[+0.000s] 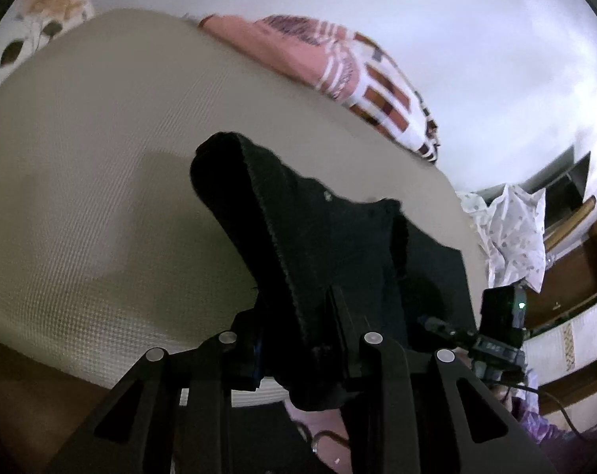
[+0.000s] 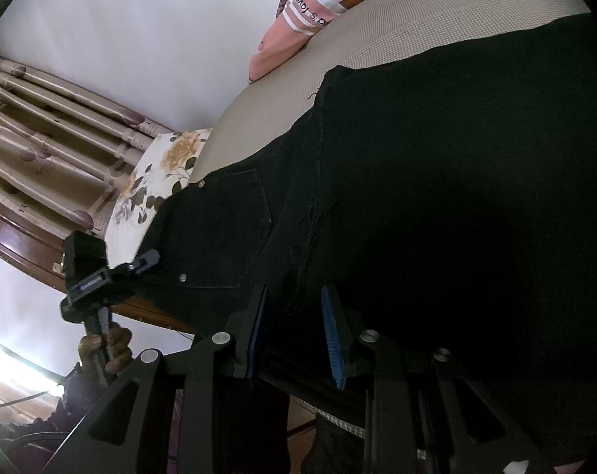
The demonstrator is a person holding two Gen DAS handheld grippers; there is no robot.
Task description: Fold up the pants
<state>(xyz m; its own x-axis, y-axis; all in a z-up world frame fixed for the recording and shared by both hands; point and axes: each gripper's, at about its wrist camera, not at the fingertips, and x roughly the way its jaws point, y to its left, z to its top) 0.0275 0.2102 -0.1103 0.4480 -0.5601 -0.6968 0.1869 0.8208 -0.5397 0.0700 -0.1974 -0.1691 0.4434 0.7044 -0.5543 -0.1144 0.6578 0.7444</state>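
Black pants (image 2: 436, 197) lie spread on a beige mattress (image 1: 100, 158), back pocket up, waist end at the near edge; a striped pink blanket (image 1: 338, 63) sits well apart at the far side.

Left gripper (image 1: 298, 339): jaws clenched on a bunch of the pants, which rises from the tips in a peaked fold above the mattress; grasp looks firm, cloth thick between the fingers.

Right gripper (image 2: 294, 339): blue pads (image 2: 332, 335) show a gap, black cloth running between them; whether they press on it I cannot tell.

Step in hand, as judged: start of the first fold, one edge raised.

Next move calls for carrying the raised edge across onto the opposite leg; keep seams aligned; keep the far cloth from dragging; release only once layers lie flat.
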